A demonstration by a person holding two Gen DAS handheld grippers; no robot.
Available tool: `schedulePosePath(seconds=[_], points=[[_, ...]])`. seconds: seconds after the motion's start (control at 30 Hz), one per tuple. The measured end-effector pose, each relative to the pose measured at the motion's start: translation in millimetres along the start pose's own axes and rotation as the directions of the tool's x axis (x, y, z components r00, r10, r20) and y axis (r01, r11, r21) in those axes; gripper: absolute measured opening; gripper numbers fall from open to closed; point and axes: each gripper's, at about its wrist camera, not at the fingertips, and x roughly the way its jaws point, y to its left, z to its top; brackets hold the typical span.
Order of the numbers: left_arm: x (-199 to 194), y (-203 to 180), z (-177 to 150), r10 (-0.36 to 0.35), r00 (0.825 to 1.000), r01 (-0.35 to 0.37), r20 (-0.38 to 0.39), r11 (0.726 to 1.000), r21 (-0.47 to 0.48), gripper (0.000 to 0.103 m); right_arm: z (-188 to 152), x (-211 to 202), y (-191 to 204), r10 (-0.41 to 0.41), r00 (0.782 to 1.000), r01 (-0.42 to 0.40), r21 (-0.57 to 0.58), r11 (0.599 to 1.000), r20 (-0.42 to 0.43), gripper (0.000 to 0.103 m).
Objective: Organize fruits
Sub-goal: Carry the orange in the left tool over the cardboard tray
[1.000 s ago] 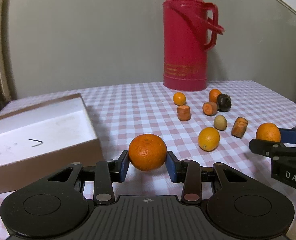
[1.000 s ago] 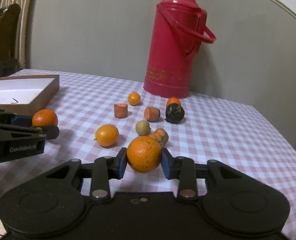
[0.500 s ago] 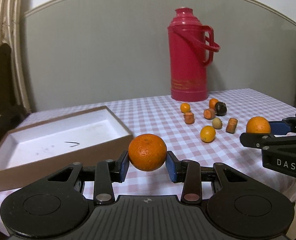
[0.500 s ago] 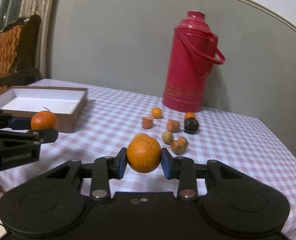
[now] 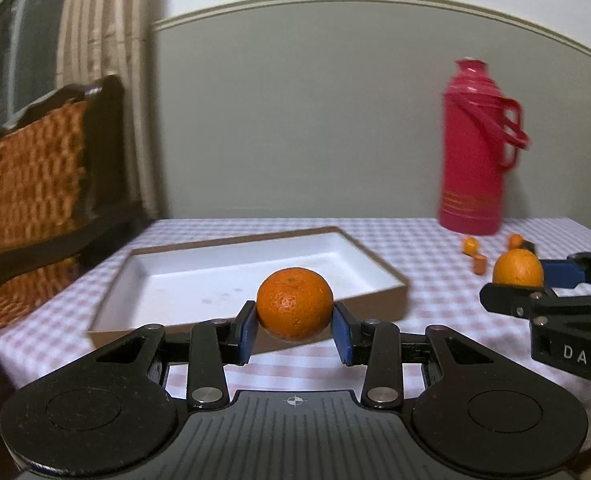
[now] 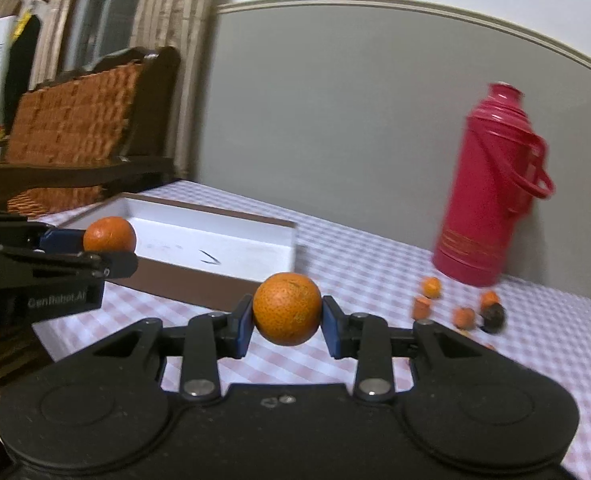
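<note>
Left wrist view: the left gripper [image 5: 294, 330] has its fingers [image 5: 245, 332] closed on an orange [image 5: 294, 303], held clear of the bench [image 5: 415, 248]. A second ago the box [image 5: 383, 300] sat off to the left; now it lies straight ahead, just beyond the fruit, so a drop into it appears close. The gripper points slightly downward. At right, the right gripper [image 5: 535, 280] carries its own orange [image 5: 518, 267].

Right wrist view: the right gripper [image 6: 287, 326] clamps a second orange [image 6: 287, 309], also lifted off the bench [image 6: 535, 336]. The box [image 6: 223, 292] has swung nearer, while the loose fruit [image 6: 431, 287] by the red flask [image 6: 491, 184] has receded rightward. The left gripper [image 6: 107, 254] holds its orange [image 6: 109, 234] at the box's near edge.
</note>
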Motion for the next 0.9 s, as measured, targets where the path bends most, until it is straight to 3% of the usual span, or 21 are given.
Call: schedulePosePath(seconds=[0.23, 0.53, 0.9], points=[[12, 42, 5, 0.088, 0.996, -0.088, 0.005, 0.995, -0.043, 0.040, 22, 24, 24, 0.074, 0.997, -0.073, -0.018, 0.997, 0.038, 0.027], [33, 82, 18, 0.174, 0.984, -0.172, 0.023, 0.983, -0.072, 0.040, 45, 65, 26, 0.100, 0.993, -0.099, -0.008, 0.995, 0.057, 0.027], [47, 98, 25, 0.200, 0.979, -0.195, 0.031, 0.975, -0.106, 0.040, 57, 85, 28, 0.109, 0.991, -0.109, -0.006, 0.994, 0.076, 0.027]])
